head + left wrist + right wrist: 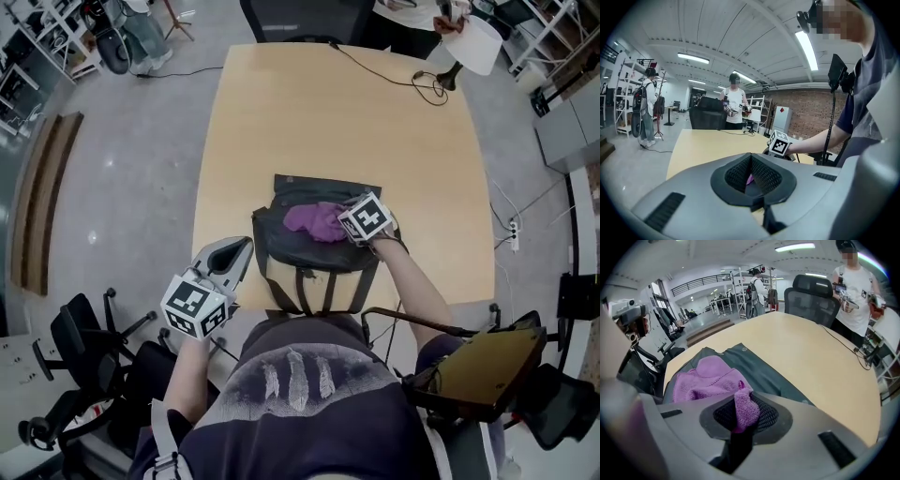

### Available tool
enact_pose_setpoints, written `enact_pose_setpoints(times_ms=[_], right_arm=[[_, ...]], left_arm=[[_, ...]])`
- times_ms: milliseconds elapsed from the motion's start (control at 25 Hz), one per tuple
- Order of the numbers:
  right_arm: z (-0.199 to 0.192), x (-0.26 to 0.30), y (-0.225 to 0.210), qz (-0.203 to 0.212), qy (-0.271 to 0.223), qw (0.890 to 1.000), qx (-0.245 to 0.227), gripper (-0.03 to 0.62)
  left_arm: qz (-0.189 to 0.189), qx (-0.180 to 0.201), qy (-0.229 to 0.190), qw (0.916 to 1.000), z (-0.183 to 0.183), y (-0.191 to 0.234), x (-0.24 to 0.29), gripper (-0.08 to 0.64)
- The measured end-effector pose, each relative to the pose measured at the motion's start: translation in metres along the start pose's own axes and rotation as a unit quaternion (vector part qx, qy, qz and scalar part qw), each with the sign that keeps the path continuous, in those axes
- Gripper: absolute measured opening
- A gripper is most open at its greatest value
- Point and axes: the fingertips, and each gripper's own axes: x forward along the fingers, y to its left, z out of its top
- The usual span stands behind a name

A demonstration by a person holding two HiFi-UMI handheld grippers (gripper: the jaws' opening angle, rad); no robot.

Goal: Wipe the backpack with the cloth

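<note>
Head view: backpack (302, 255) lies flat at the near edge of the table (337, 122), lower centre of frame, with its straps toward the wearer.
Cloth (314, 220): purple and bunched, resting on the backpack's upper middle.
Right gripper (345, 229): at the cloth's right side, over the backpack.
Right gripper view: jaws clenched on a fold of the cloth, purple terry pinched between the pads (764, 416); the rest of the cloth spreads upper left on the grey backpack.
Left gripper (242, 249): lower left of frame, just beside the backpack's left edge.
Left gripper view: jaws pressed together, tips meeting, nothing gripped.
Far end: a person (412, 19) stands at top right; a cable (384, 70) lies on the table.
</note>
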Motion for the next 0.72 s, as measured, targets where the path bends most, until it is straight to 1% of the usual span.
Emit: enact_pose_setpoints(times_ms=[160, 280, 440, 560, 600, 640, 680, 720], right_arm=[[-0.013, -0.012, -0.031, -0.027, 0.010, 1.000, 0.003, 0.057], [-0.029, -0.022, -0.059, -0.060, 0.029, 0.998, -0.002, 0.057], [-0.059, -0.037, -0.100, -0.102, 0.062, 0.993, 0.003, 0.057], [-0.078, -0.055, -0.126, -0.132, 0.092, 0.987, -0.005, 0.057], [-0.083, -0.063, -0.131, -0.133, 0.091, 0.987, 0.016, 0.057], [-0.085, -0.074, -0.140, -0.142, 0.079, 0.985, 0.051, 0.055], [-0.082, -0.091, -0.157, -0.170, 0.055, 0.980, 0.085, 0.057], [-0.075, -0.109, -0.175, -0.204, 0.024, 0.972, 0.115, 0.057]], left_arm=[[-0.007, 0.002, 0.000, 1.0000, 0.001, -0.001, 0.004, 0.008], [-0.010, 0.002, 0.000, 0.9999, 0.001, -0.003, 0.008, 0.007], [-0.013, 0.001, -0.002, 0.9999, 0.001, -0.004, 0.012, 0.008], [-0.012, -0.001, -0.005, 0.9999, 0.001, -0.004, 0.015, 0.008], [-0.012, -0.001, -0.006, 0.9999, 0.002, -0.005, 0.015, 0.008], [-0.012, -0.001, -0.007, 0.9999, 0.003, -0.005, 0.016, 0.008], [-0.012, -0.002, -0.008, 0.9999, 0.004, -0.004, 0.017, 0.008], [-0.013, -0.002, -0.008, 0.9999, 0.005, -0.004, 0.018, 0.008]])
